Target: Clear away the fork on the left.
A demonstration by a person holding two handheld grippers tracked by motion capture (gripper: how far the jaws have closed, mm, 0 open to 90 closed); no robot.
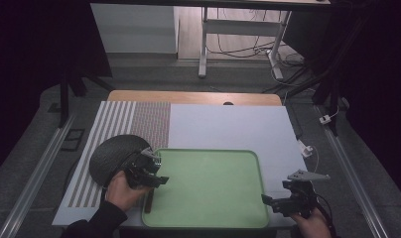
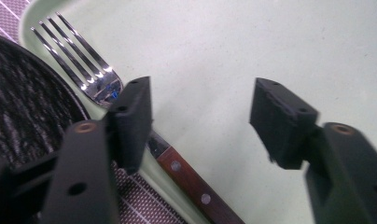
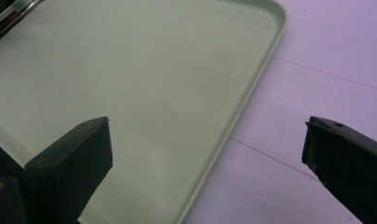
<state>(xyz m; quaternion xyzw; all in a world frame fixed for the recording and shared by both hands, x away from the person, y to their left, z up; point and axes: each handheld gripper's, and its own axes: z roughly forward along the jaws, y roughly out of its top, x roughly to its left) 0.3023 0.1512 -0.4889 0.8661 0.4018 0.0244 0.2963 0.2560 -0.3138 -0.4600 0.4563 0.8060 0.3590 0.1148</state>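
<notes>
A fork (image 2: 94, 80) with steel tines and a wooden riveted handle (image 2: 196, 191) lies along the left rim of the green tray (image 1: 208, 151), next to a dark round plate (image 1: 111, 153). My left gripper (image 1: 160, 180) hovers low over that rim, open, with the fork just beside its left jaw and nothing between the jaws (image 2: 200, 107). My right gripper (image 1: 269, 201) is open at the tray's near right corner, its jaws straddling the tray's rim (image 3: 256, 88). The fork's handle (image 3: 7, 22) shows far off in the right gripper view.
The plate (image 2: 18, 112) rests on a striped placemat (image 1: 116, 121) at the left. A white board (image 1: 228, 126) covers the wooden table under the tray. Bare white surface (image 3: 317, 70) lies right of the tray. Desk legs and cables stand on the floor beyond.
</notes>
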